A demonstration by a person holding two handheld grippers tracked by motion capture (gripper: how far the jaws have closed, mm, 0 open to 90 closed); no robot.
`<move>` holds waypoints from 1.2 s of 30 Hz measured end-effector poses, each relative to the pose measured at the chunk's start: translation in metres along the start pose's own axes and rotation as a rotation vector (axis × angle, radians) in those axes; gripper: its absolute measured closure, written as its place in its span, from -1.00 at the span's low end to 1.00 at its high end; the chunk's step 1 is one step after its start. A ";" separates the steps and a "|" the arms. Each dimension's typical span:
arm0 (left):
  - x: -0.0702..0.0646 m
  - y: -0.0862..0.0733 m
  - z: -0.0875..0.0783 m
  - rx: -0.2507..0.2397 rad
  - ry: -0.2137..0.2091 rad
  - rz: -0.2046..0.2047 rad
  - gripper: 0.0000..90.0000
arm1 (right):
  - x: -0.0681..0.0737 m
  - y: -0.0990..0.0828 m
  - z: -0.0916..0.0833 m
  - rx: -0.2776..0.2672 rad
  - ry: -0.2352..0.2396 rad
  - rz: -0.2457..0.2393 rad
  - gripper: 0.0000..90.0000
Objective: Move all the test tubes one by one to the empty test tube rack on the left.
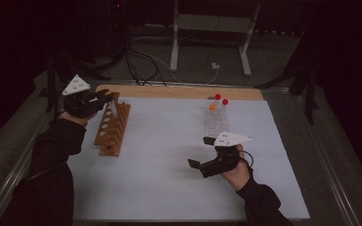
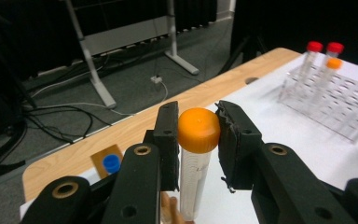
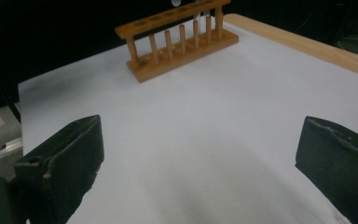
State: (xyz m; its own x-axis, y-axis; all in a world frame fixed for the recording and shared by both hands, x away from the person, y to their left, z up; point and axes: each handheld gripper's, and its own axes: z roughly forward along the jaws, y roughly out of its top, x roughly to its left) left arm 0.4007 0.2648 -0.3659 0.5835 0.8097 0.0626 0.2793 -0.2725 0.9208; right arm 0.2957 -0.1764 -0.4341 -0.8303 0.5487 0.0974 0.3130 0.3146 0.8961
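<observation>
Orange-capped tube (image 2: 196,154) pinched by left gripper (image 2: 198,140) over wooden rack (image 1: 112,125); keep upright, lower straight. Right gripper (image 1: 203,153) spread, idle.

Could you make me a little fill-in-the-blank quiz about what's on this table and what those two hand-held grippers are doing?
1. The tube between the jaws of the left hand-held gripper has a cap coloured ____.
2. The right hand-held gripper hovers over the white sheet with its jaws ____.
3. The left hand-held gripper is at the rack made of ____.
4. Of the three tubes standing in the clear rack, ____ have red caps.

Missing words: orange; open; wood; two
</observation>
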 end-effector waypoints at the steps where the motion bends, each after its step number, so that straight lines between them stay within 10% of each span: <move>1: 0.002 -0.001 0.001 0.001 0.011 0.000 0.60 | 0.000 0.000 0.000 0.001 0.000 -0.003 -0.98; 15: 0.027 -0.014 0.015 0.029 0.099 -0.043 0.60 | -0.001 -0.001 -0.001 0.001 0.010 -0.005 -0.98; 36: 0.027 -0.066 0.040 0.098 0.097 -0.114 0.59 | -0.003 -0.003 -0.001 0.010 0.015 0.002 -0.98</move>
State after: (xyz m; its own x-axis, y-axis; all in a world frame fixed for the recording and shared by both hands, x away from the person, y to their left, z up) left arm 0.4287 0.2833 -0.4401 0.4687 0.8833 0.0012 0.4148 -0.2213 0.8826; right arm 0.2968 -0.1802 -0.4369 -0.8363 0.5380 0.1055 0.3191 0.3212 0.8916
